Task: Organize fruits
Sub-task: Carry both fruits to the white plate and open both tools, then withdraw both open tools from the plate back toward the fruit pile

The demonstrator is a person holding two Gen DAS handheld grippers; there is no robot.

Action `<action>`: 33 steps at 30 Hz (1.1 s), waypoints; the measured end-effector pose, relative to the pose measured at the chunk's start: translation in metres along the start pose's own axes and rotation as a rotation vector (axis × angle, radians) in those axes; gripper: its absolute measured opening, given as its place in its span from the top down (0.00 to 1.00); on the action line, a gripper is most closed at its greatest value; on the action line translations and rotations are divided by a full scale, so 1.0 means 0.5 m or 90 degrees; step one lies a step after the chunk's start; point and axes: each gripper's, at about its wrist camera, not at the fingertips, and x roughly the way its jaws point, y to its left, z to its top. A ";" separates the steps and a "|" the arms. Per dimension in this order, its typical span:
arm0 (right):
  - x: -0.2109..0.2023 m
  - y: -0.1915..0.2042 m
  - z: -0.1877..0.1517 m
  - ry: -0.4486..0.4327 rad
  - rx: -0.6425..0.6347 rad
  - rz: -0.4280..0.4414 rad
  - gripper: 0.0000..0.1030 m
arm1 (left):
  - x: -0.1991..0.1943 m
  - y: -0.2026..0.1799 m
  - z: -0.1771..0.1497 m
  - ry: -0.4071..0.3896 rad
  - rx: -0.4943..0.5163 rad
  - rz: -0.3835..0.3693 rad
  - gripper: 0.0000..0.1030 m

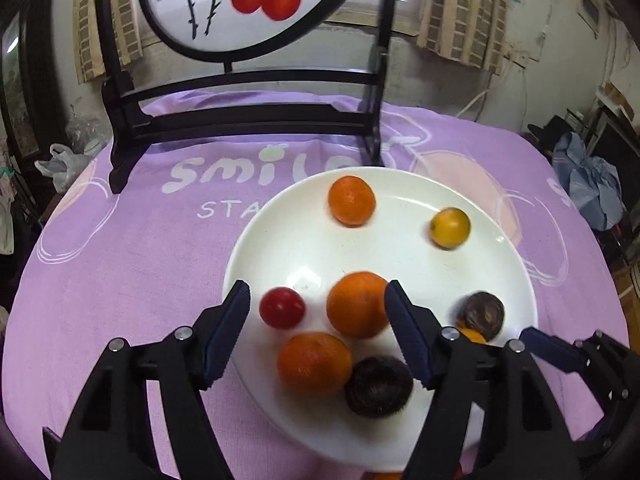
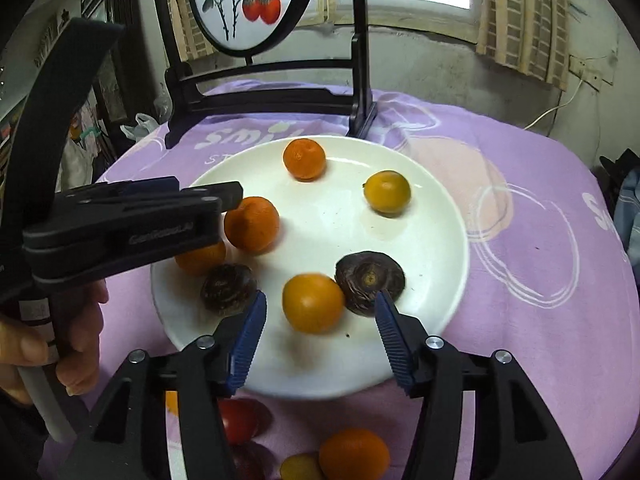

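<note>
**Both claws wide over the fruit plate**

We take the white plate (image 2: 448, 216) as our landmark. On it lie small oranges, a yellow fruit (image 2: 387, 193) near its far right rim, two dark purple fruits and, seen from the left wrist, a red tomato (image 1: 281, 307) near its left rim. Our right claw (image 2: 320, 320) hangs over the plate's near edge, jaws apart and empty, framing an orange fruit (image 2: 313, 303) that touches a dark fruit (image 2: 369, 282). Our left claw (image 1: 318, 312) is likewise spread and holds nothing, with an orange (image 1: 357, 305) just inside its right finger.

We judge these fruits light, round and smooth, so they will likely roll on the glazed plate; we would close across the widest middle, gently, since the tomato and the wrinkled dark fruits look soft.

More fruit lies on the purple cloth (image 2: 520, 208) of the tabletop, nearer us than the plate, but our right claw covers part of it and the frame cuts it off. Motion blur smears several fruits, so we cannot name their kinds with confidence.
</note>
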 end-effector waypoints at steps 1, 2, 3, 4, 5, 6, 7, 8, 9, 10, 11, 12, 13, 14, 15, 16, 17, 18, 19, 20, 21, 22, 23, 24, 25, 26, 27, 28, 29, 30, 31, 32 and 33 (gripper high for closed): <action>-0.009 -0.003 -0.005 -0.003 0.001 0.000 0.44 | -0.011 -0.002 -0.007 -0.002 0.001 -0.001 0.33; -0.025 -0.007 -0.017 -0.005 0.000 0.001 0.44 | -0.027 -0.005 -0.018 -0.005 -0.001 -0.004 0.31; -0.032 -0.010 -0.023 -0.004 -0.001 0.000 0.44 | -0.039 -0.009 -0.026 -0.005 0.000 -0.004 0.28; -0.042 -0.015 -0.032 -0.004 -0.001 -0.001 0.44 | -0.052 -0.013 -0.037 -0.005 0.003 -0.003 0.24; -0.057 -0.021 -0.047 -0.004 0.001 -0.004 0.44 | -0.065 -0.016 -0.048 -0.006 0.004 -0.005 0.22; -0.065 -0.025 -0.056 -0.002 0.001 -0.005 0.44 | -0.082 -0.021 -0.063 -0.008 0.006 -0.016 0.22; -0.073 -0.029 -0.067 0.000 0.002 -0.007 0.44 | -0.093 -0.026 -0.073 -0.007 0.010 -0.023 0.22; -0.080 -0.033 -0.077 0.004 0.003 -0.010 0.44 | -0.104 -0.031 -0.084 -0.005 0.015 -0.027 0.22; -0.090 -0.038 -0.090 0.008 0.005 -0.015 0.44 | -0.118 -0.039 -0.098 -0.002 0.024 -0.028 0.22; -0.100 -0.041 -0.101 0.010 0.006 -0.020 0.44 | -0.128 -0.045 -0.108 -0.001 0.031 -0.026 0.22; -0.113 -0.045 -0.116 0.011 0.006 -0.025 0.44 | -0.142 -0.052 -0.121 0.002 0.040 -0.025 0.22; -0.120 -0.046 -0.124 0.012 0.005 -0.026 0.44 | -0.151 -0.057 -0.131 0.004 0.044 -0.029 0.22; -0.127 -0.047 -0.135 0.014 0.003 -0.027 0.44 | -0.162 -0.061 -0.143 0.006 0.046 -0.034 0.22; -0.137 -0.046 -0.152 0.016 -0.001 -0.030 0.44 | -0.172 -0.065 -0.157 0.010 0.048 -0.039 0.22; -0.142 -0.045 -0.162 0.018 -0.003 -0.031 0.44 | -0.179 -0.067 -0.167 0.013 0.047 -0.042 0.22; -0.145 -0.045 -0.175 0.022 -0.004 -0.030 0.44 | -0.187 -0.068 -0.182 0.014 0.046 -0.044 0.22; -0.150 -0.043 -0.192 0.031 -0.005 -0.027 0.44 | -0.192 -0.067 -0.194 0.014 0.044 -0.046 0.21; -0.152 -0.042 -0.202 0.034 -0.003 -0.025 0.44 | -0.199 -0.066 -0.210 0.015 0.039 -0.046 0.20; -0.156 -0.040 -0.214 0.036 -0.002 -0.023 0.44 | -0.202 -0.063 -0.224 0.018 0.035 -0.045 0.19; -0.161 -0.036 -0.232 0.038 -0.001 -0.020 0.44 | -0.205 -0.060 -0.242 0.021 0.028 -0.043 0.18; -0.162 -0.033 -0.242 0.041 -0.001 -0.017 0.44 | -0.207 -0.058 -0.256 0.026 0.023 -0.042 0.18; -0.162 -0.030 -0.253 0.046 0.001 -0.014 0.44 | -0.207 -0.055 -0.269 0.032 0.018 -0.043 0.18; -0.162 -0.028 -0.264 0.050 0.004 -0.014 0.44 | -0.206 -0.053 -0.287 0.041 0.014 -0.043 0.18; -0.160 -0.026 -0.275 0.056 0.007 -0.016 0.44 | -0.204 -0.051 -0.297 0.047 0.014 -0.045 0.18; -0.158 -0.022 -0.284 0.061 0.009 -0.017 0.44 | -0.203 -0.050 -0.308 0.051 0.014 -0.048 0.18; -0.156 -0.020 -0.292 0.063 0.010 -0.017 0.44 | -0.200 -0.050 -0.322 0.056 0.016 -0.046 0.18; -0.154 -0.019 -0.300 0.067 0.015 -0.019 0.44 | -0.198 -0.049 -0.331 0.058 0.018 -0.043 0.18; -0.153 -0.018 -0.305 0.069 0.018 -0.021 0.44 | -0.197 -0.047 -0.339 0.058 0.020 -0.042 0.18; -0.151 -0.017 -0.309 0.071 0.022 -0.023 0.44 | -0.194 -0.046 -0.347 0.058 0.021 -0.040 0.18; -0.149 -0.017 -0.313 0.072 0.027 -0.025 0.44 | -0.192 -0.044 -0.353 0.057 0.021 -0.041 0.18; -0.149 -0.016 -0.313 0.071 0.026 -0.027 0.44 | -0.190 -0.041 -0.357 0.058 0.021 -0.043 0.18; -0.148 -0.014 -0.313 0.070 0.024 -0.030 0.44 | -0.187 -0.040 -0.363 0.061 0.021 -0.050 0.18; -0.146 -0.012 -0.312 0.071 0.020 -0.035 0.44 | -0.183 -0.039 -0.366 0.064 0.022 -0.054 0.18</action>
